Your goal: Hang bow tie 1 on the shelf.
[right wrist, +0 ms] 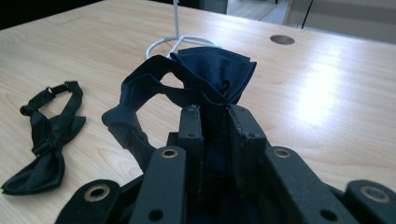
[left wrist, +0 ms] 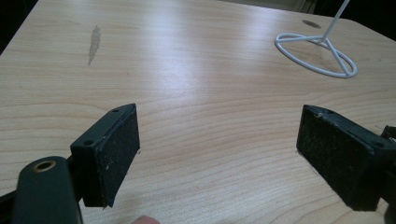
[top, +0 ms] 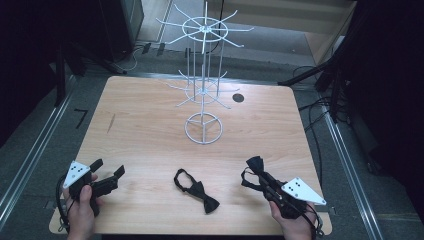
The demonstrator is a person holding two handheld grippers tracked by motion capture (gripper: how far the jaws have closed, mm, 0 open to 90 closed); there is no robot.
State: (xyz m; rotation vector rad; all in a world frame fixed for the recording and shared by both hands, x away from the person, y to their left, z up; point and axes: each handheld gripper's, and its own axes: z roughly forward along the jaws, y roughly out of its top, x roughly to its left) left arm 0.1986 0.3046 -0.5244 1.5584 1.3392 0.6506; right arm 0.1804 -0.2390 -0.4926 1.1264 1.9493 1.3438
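Right fingers (right wrist: 243, 135) clamp navy bow tie (right wrist: 210, 74); left fingers (left wrist: 116, 149) spread, empty.

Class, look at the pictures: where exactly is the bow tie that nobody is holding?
In the high view the loose bow tie lies flat on the table's near edge, between the two grippers and in front of the white wire rack.

The desk (top: 150, 125) is pale wood with fine grain, a grey smudge (left wrist: 94, 43) near its left edge and a dark round hole (top: 238, 98) toward the far edge. The wire stand (top: 203, 75) is white. One bow tie (right wrist: 210, 74) is navy, the other bow tie (top: 197, 190) black. The jaws and pads (left wrist: 119, 151) are black, with brass rivets (right wrist: 169, 152).
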